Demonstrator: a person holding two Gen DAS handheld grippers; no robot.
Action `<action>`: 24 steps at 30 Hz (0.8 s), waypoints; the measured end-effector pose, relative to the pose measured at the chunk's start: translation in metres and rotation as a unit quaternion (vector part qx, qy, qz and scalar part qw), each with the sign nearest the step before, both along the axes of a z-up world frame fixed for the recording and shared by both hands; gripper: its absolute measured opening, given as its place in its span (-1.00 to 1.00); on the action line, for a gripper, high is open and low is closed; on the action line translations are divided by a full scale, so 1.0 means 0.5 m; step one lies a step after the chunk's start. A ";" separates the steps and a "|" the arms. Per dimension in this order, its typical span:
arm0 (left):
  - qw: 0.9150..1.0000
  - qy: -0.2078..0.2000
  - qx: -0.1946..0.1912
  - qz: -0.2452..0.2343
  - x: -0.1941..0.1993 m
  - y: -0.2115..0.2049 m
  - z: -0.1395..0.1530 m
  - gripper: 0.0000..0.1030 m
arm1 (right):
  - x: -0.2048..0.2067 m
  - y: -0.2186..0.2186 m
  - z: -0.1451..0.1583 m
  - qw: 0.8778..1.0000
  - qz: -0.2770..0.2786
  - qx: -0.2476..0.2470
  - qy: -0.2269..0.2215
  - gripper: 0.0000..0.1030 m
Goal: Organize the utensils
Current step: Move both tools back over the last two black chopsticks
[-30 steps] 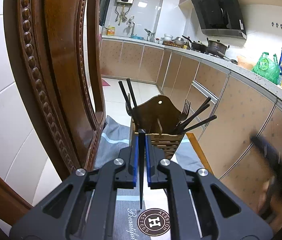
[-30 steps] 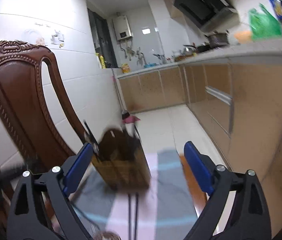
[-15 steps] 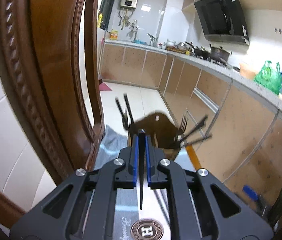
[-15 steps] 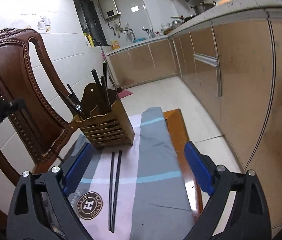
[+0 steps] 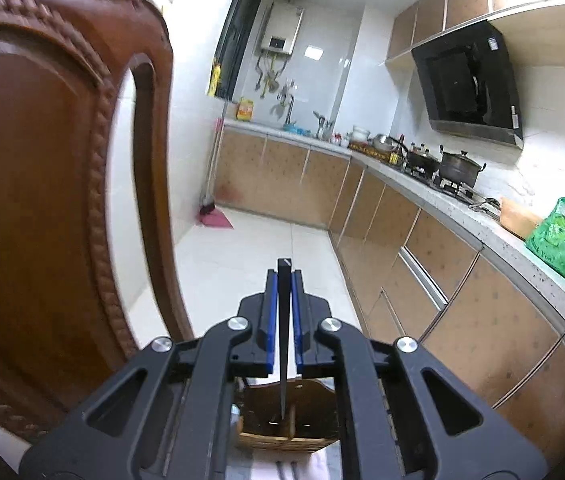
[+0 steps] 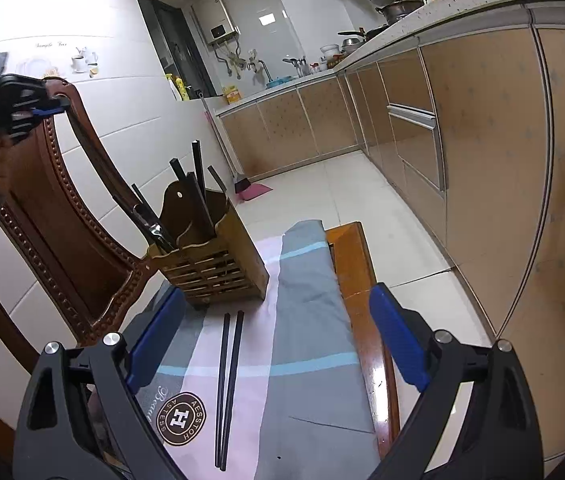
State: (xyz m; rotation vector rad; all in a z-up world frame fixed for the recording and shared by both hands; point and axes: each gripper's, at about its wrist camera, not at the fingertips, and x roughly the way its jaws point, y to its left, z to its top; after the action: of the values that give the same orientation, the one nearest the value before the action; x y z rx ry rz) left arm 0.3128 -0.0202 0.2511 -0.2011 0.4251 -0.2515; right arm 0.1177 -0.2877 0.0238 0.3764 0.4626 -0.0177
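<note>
Above, the left gripper has its blue pads clamped on a single black chopstick, which hangs upright with its narrow tip pointing down over the wooden utensil holder; whether the tip touches the holder cannot be told. Seen from the right wrist, this gripper sits high at the left edge, beside the top rail of the carved wooden chair. Below, the right gripper stands with its jaws spread wide and nothing between the pads. Ahead of it, a pair of black chopsticks lies side by side on the striped cloth, just in front of the holder, which stands upright and already contains several dark utensils.
</note>
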 end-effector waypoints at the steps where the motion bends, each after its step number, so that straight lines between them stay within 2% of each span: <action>1: 1.000 0.007 0.001 0.001 0.012 -0.004 -0.013 -0.88 | 0.000 -0.002 0.001 1.000 0.000 0.001 -0.002 0.77; 6: 0.996 0.080 0.024 -0.011 0.062 -0.035 -0.138 -0.86 | 0.009 -0.007 -0.001 1.000 0.001 0.005 0.002 0.77; 7: 0.994 0.104 0.031 -0.020 0.062 -0.037 -0.170 -0.72 | 0.010 -0.007 -0.001 1.000 0.002 0.006 0.003 0.77; 8: 0.992 0.114 0.036 -0.026 0.055 -0.037 -0.191 -0.36 | 0.011 -0.006 -0.001 1.000 0.004 0.006 0.003 0.77; 9: 0.992 0.112 0.048 -0.034 0.030 -0.036 -0.213 -0.11 | 0.013 -0.004 -0.001 1.000 0.006 0.007 0.004 0.77; 10: 0.992 0.105 0.060 -0.034 0.007 -0.034 -0.225 0.31 | 0.015 -0.001 0.000 1.000 0.008 0.006 0.004 0.77; 11: 0.992 0.097 0.071 -0.033 -0.022 -0.030 -0.237 0.44 | 0.016 0.004 -0.001 1.000 0.010 0.005 0.004 0.77; 12: 0.992 0.091 0.079 -0.037 -0.063 -0.023 -0.255 0.46 | 0.018 0.007 -0.001 1.000 0.012 0.004 0.005 0.77; 17: 0.986 0.113 0.111 -0.057 -0.208 -0.011 -0.346 0.62 | 0.021 0.037 -0.002 0.999 0.029 -0.015 0.008 0.77; 21: 0.985 0.127 0.105 -0.050 -0.292 0.005 -0.411 0.63 | 0.016 0.065 -0.007 0.999 0.042 -0.032 0.015 0.77; 24: 0.987 0.114 0.101 -0.049 -0.330 0.015 -0.421 0.63 | 0.006 0.092 -0.011 0.997 0.053 -0.049 0.019 0.77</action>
State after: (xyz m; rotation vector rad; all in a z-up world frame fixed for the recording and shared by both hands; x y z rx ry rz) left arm 0.1478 -0.0127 0.0404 -0.0098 0.6858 -0.2807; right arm 0.1205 -0.2419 0.0181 0.2554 0.5161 0.0558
